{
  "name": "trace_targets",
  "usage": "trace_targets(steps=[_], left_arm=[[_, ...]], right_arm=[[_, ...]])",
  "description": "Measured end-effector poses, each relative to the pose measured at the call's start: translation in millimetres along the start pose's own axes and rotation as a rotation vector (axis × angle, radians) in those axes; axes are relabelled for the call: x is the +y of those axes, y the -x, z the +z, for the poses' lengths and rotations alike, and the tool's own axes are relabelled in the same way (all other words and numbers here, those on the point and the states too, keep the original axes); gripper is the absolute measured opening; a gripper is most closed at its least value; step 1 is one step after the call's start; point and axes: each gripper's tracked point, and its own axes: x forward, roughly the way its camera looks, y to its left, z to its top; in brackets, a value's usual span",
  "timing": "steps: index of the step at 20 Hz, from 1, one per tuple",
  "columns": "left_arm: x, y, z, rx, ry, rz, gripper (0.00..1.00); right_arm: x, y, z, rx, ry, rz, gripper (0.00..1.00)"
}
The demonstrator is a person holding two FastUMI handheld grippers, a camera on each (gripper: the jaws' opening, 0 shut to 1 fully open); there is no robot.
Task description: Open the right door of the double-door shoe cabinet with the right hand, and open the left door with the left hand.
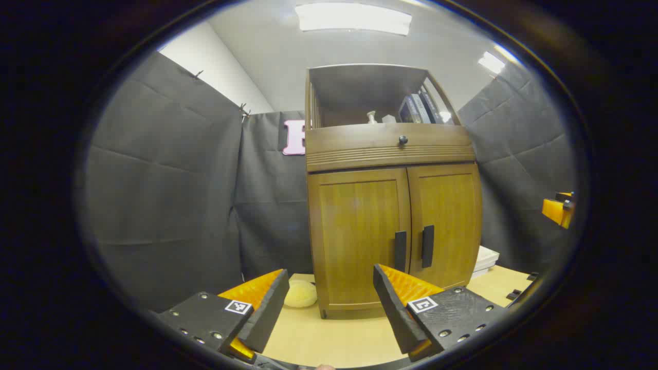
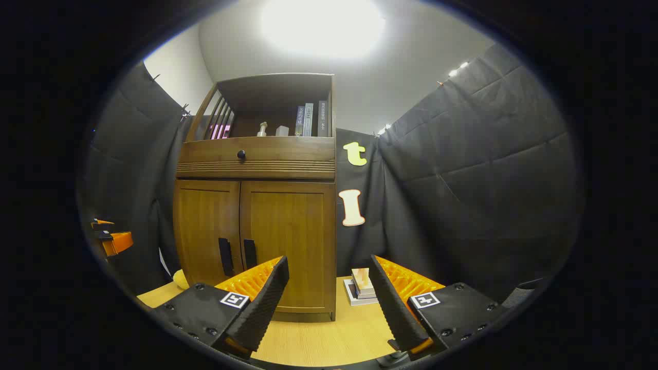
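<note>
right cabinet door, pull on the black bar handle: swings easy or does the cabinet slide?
The right wooden door looks like a rigid panel, so it should swing, not flex. Its slim black vertical handle may offer little grip. The tall brown wooden cabinet carries books up top, so it probably stays put.

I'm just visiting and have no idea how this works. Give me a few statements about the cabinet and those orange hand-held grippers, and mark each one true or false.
1. Both cabinet doors, the left door and the right door, are closed. True.
2. The left hand-held gripper is clamped on a door handle. False: its fingers are spread open with nothing between them, short of the cabinet.
3. Books stand on the open shelf on top. True.
4. The right hand-held gripper holds a book. False: it is open and empty.
5. The drawer above the doors has a round dark knob. True.
6. A pale yellow soft thing lies on the cabinet's top shelf. False: it lies on the tabletop beside the cabinet.
</note>
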Motion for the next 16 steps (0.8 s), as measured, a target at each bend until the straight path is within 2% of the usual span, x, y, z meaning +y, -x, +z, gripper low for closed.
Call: trace_targets(steps=[16], left_arm=[[-20.0,17.2,8.4,-0.003,-0.027,0.025,0.96]], right_arm=[[-14.8,-3.2,-11.3,0.018,-0.009,0.033,0.97]])
